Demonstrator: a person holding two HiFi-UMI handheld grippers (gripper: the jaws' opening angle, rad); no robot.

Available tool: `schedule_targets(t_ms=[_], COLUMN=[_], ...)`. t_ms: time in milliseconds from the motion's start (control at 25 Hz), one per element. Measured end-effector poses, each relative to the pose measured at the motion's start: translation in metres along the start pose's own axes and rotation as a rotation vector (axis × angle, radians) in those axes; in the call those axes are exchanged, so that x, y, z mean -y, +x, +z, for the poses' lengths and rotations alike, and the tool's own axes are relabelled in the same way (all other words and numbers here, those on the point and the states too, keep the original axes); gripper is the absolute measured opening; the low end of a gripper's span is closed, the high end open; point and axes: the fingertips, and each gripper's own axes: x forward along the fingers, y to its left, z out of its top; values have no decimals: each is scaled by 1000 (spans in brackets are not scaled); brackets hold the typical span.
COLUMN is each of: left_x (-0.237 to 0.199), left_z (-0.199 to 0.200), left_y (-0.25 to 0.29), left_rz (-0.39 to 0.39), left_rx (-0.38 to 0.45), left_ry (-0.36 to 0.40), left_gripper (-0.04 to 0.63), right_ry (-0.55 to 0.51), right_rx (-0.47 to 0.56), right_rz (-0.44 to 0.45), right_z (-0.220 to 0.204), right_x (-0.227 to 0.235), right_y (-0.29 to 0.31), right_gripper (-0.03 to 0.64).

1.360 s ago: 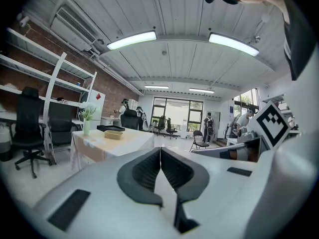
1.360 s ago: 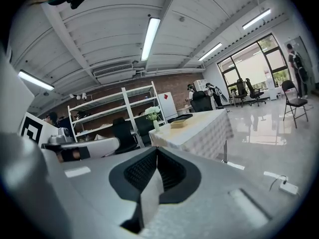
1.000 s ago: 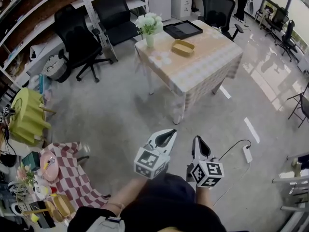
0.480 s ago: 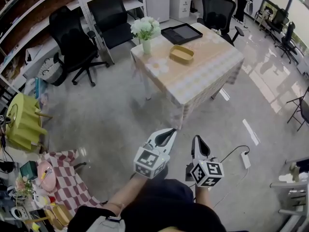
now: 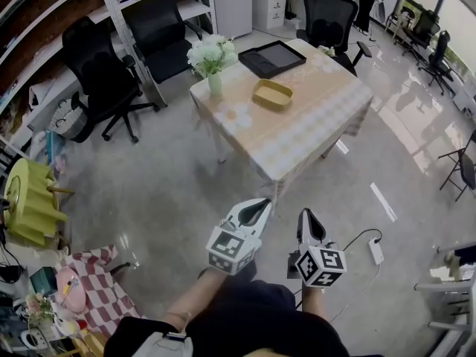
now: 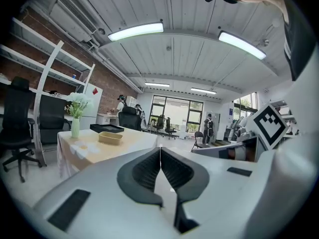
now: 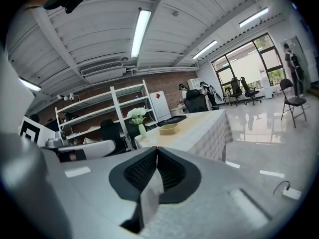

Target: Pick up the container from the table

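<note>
your left gripper [image 5: 256, 210] has its jaws pressed together along their ribbed pads, and nothing sits between them. your right gripper [image 5: 307, 223] is the same, jaws closed tip to tip and empty. you hold the two side by side in front of your body, close together but not touching. each carries its marker cube at the back and points roughly level toward the table [image 5: 301, 136].

bare grey floor [image 5: 186, 184] lies between the grippers and the table, which stands well ahead of you under a pale chequered cloth. the container [image 5: 272, 94], a shallow tan tray-like dish, rests on the tabletop, well apart from both grippers. it lies just on your side of a black tray [image 5: 272, 57] at the far edge. it is to the right of a vase of white flowers [image 5: 212, 59] near the table's left corner, and it touches neither of them.

around the table stand black office chairs: two at the left by the shelving [image 5: 97, 64] [image 5: 160, 30] and one at the far side [image 5: 331, 17]. a white power strip [image 5: 376, 250] with its cable lies on the floor to the right of your right gripper. a yellow-green stool [image 5: 26, 199] and a red chequered cloth [image 5: 93, 288] are at the far left.
</note>
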Motion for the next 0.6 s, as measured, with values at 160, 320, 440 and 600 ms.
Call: schedule_targets(t_ms=[160, 320, 440, 600], left_x=[-20, -40, -55, -74], left_z=[9, 20, 25, 32], left_y=[21, 41, 56, 75], left_rz=[-6, -10, -14, -22], left_rx=[-2, 6, 7, 8], left_ry=[4, 10, 12, 10], left_gripper=[11, 11, 11, 11], right_ry=[4, 4, 0, -5], right_rx=[4, 7, 9, 16], right_rz=[-25, -32, -33, -34], right_z=[12, 23, 31, 42], right_x=[13, 20, 23, 25], right_y=[25, 53, 74, 99], right_gripper=[5, 5, 5, 5])
